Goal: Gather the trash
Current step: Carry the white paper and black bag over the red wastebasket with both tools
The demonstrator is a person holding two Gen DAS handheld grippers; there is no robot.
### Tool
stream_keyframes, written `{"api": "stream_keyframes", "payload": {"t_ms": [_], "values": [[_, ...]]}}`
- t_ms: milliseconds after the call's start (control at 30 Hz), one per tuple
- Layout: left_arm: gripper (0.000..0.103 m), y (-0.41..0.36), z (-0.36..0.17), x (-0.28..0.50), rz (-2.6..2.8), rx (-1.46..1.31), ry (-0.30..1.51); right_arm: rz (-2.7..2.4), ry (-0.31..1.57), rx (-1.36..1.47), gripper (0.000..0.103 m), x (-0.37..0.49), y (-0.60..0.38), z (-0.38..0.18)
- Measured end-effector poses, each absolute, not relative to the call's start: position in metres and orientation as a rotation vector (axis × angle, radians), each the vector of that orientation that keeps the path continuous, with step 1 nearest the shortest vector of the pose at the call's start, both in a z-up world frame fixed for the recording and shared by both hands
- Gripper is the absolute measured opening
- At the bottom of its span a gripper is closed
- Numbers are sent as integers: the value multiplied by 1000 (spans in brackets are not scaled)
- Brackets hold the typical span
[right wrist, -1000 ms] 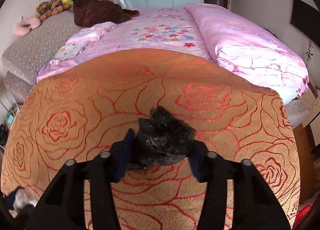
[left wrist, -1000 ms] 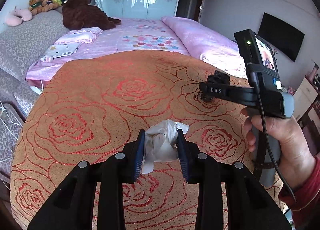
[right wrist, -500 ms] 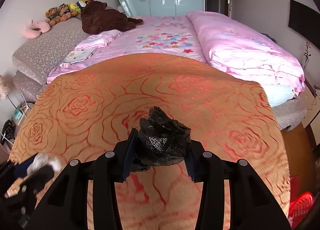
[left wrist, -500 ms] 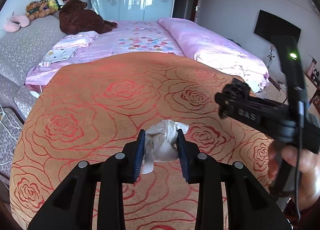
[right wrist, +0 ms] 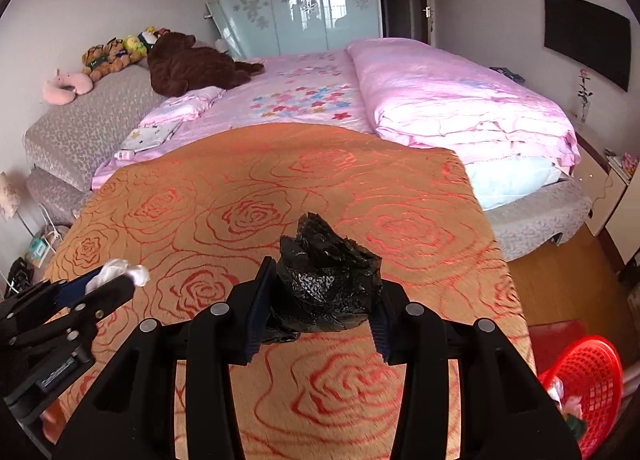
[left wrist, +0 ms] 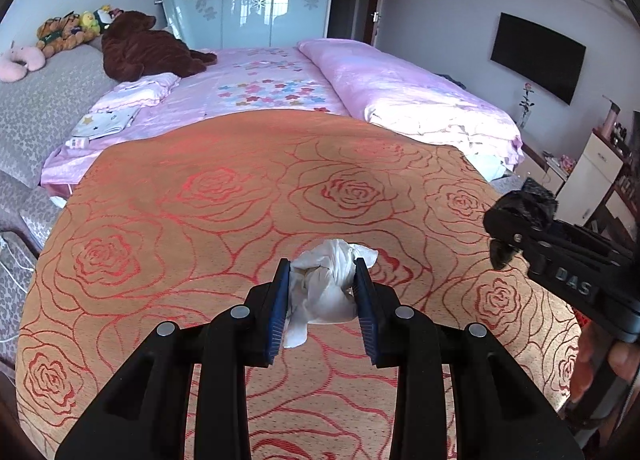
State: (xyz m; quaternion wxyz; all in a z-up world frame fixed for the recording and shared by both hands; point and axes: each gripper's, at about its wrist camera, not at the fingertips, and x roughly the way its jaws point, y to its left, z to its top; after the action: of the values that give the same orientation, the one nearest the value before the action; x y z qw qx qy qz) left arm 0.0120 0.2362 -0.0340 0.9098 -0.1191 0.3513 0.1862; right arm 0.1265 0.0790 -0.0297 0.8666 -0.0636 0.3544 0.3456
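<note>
Both pieces of trash are off the bed and in hand: the left tongs [left wrist: 322, 296] are pinched on a crumpled white tissue [left wrist: 325, 288], which bulges out ahead of the blue pads, and the right tongs [right wrist: 318, 300] are clamped on a wad of black plastic bag [right wrist: 326, 284] that fills the gap between their pads. Beneath both lies the orange rose-patterned bedspread [left wrist: 200, 220]. The step in hand looks like the carry to the red mesh basket [right wrist: 588, 380], which sits on the floor low and to the right of the right tongs, past the bed's edge. To do it well, keep each squeeze steady, since both loads are light and springy, bring the right tongs directly above the basket mouth before letting go, and hold the left tongs clear until there is room.
</note>
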Motion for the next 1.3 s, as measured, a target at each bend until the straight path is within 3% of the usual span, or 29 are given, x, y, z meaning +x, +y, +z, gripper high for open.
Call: {"api": "stream_keyframes", "payload": {"t_ms": [767,1300], "values": [[30,152,-19,35,223,-128,706,543,686,-80,42,118,-45,-7],[30,61,-24,83,-15,-37,744,346,745,7,42,133,-143,-31]]}}
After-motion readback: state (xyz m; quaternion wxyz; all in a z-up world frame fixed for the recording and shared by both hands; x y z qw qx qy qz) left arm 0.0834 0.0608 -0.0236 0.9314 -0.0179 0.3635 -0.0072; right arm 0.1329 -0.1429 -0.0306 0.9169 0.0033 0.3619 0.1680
